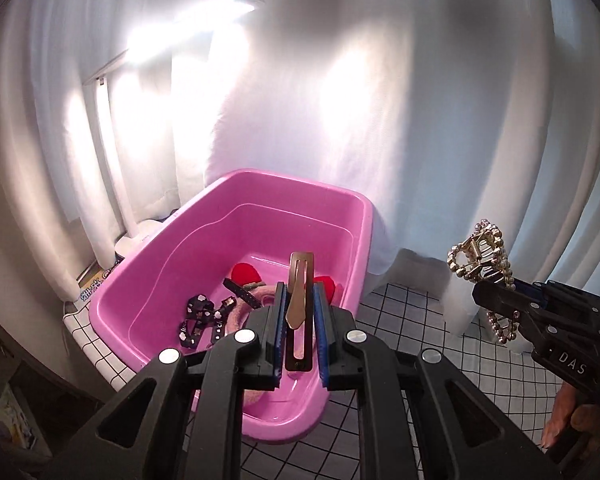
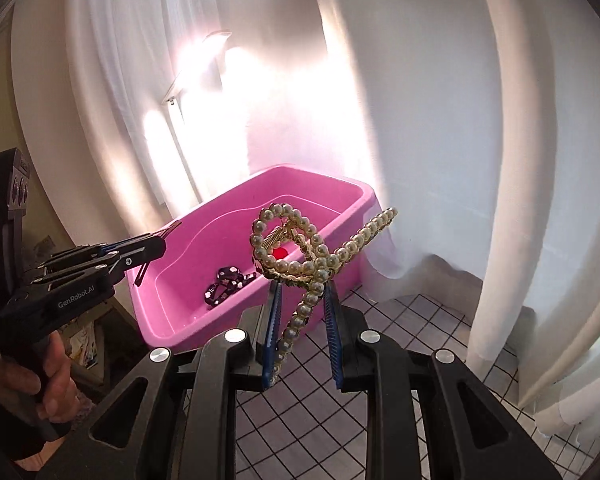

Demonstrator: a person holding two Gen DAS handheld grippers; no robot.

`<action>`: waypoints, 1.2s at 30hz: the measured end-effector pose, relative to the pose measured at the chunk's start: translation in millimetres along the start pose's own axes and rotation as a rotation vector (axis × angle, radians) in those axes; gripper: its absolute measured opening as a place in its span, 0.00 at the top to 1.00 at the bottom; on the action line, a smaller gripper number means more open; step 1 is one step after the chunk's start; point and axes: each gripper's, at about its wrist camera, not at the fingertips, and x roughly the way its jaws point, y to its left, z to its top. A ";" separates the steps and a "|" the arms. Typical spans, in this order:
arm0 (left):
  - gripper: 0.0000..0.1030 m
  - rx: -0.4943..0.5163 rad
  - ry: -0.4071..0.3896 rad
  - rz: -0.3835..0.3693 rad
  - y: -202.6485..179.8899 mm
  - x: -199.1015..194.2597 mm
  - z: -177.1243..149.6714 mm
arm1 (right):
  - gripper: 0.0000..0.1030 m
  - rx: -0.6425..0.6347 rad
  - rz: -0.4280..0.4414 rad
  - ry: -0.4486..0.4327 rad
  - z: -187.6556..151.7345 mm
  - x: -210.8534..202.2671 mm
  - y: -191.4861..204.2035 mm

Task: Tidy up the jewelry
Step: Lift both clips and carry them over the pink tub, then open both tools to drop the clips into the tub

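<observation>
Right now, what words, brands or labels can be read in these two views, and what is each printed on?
"DAS": white letters on the body of the right gripper, cut off at the frame edge, seen from the left wrist.
"GenRobot.AI": on the side of the left gripper, seen from the right wrist.
Print on a package left of the pink tub: too blurred to read.

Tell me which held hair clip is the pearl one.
The pearl claw clip in the right claw; the left claw holds a flat gold snap clip without pearls.
</observation>
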 end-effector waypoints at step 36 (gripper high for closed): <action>0.87 -0.191 0.420 0.092 115.6 159.3 4.5 | 0.80 0.042 0.052 0.572 62.0 258.2 50.2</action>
